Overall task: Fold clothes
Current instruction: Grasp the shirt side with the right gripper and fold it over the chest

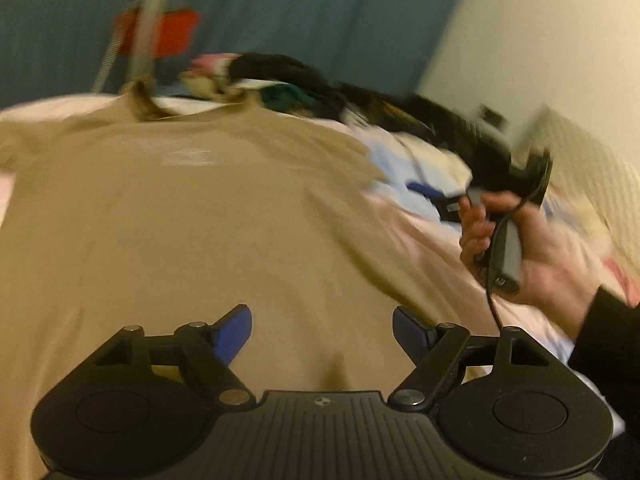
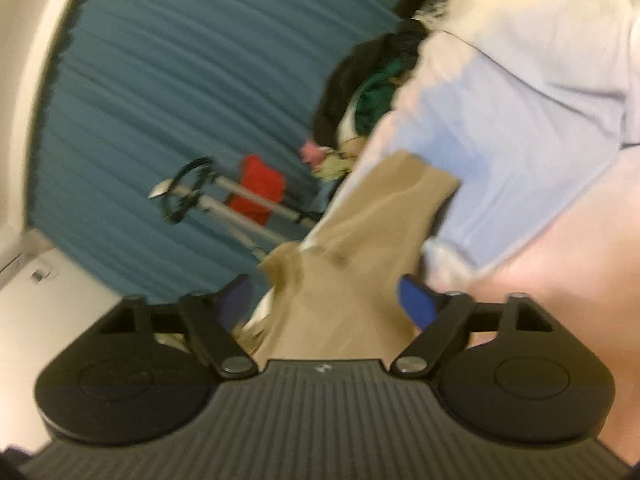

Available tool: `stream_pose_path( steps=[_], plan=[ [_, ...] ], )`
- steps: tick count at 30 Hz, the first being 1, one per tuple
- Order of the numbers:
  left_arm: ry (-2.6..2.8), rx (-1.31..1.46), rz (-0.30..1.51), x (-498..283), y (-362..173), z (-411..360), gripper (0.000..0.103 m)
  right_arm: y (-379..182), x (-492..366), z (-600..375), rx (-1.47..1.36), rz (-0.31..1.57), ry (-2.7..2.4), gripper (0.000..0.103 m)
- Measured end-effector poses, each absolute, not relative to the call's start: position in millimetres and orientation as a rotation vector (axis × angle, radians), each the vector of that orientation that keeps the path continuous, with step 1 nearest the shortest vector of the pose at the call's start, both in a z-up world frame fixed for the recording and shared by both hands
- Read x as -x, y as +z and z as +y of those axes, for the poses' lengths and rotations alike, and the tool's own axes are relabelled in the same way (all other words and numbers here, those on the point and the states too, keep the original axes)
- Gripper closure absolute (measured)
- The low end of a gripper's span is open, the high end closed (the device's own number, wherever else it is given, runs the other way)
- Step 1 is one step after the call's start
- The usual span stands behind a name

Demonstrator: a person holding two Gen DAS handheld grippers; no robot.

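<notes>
Clothes pile [image 1: 280,80] behind tan tee [image 1: 180,220].

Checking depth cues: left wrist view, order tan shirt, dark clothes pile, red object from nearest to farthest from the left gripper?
From the left gripper:
1. tan shirt, directly under and ahead.
2. dark clothes pile, beyond the collar, right.
3. red object, back left by the teal curtain.

A bedroom in a home. A bed [image 1: 420,240] with pale pink sheets fills the foreground, a tan shirt [image 1: 180,220] spread across it and a loose heap of clothes [image 1: 288,84] further back. A teal curtain [image 2: 180,100] hangs beside a cream wall [image 1: 540,40].
</notes>
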State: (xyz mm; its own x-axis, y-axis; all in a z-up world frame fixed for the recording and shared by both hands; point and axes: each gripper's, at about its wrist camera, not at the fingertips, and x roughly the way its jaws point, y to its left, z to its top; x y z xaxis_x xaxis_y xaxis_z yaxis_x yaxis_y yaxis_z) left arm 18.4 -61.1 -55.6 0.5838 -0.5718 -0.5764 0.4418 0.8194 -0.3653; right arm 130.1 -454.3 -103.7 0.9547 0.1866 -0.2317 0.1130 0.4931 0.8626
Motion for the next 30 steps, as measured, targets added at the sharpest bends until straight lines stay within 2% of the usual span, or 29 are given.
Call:
stream_pose_path(
  steps=[7, 12, 13, 14, 15, 16, 17, 19, 24, 30],
  plan=[
    [-0.509, 0.209, 0.699, -61, -69, -50, 0.024, -151, -211, -475, -1.053, 0.277, 0.01, 0.027],
    [-0.487, 0.252, 0.734, -91, -84, -55, 0.024, -153, -251, -484, -1.056, 0.185, 0.084, 0.026],
    [-0.486, 0.263, 0.741, -95, -86, -53, 0.024, -151, -259, -485, -1.05, 0.18, 0.096, 0.036],
    [-0.484, 0.274, 0.748, -99, -87, -52, 0.024, -148, -269, -485, -1.04, 0.191, 0.11, 0.041],
    [-0.483, 0.278, 0.75, -101, -88, -51, 0.024, -146, -280, -483, -1.02, 0.226, 0.11, 0.059],
    [-0.482, 0.278, 0.749, -101, -88, -50, 0.024, -142, -291, -478, -0.98, 0.28, 0.092, 0.088],
    [-0.48, 0.277, 0.747, -102, -86, -50, 0.024, -138, -300, -472, -0.924, 0.336, 0.061, 0.098],
    [-0.468, 0.268, 0.728, -100, -82, -49, 0.024, -126, -302, -460, -0.817, 0.361, 0.006, 0.1],
    [-0.425, 0.259, 0.672, -94, -62, -35, 0.024, -81, -276, -452, -0.689, 0.269, -0.147, 0.1],
    [-0.351, 0.221, 0.587, -95, -29, 1, 0.023, 2, -261, -406, -0.438, 0.209, -0.238, 0.1]
  ],
)
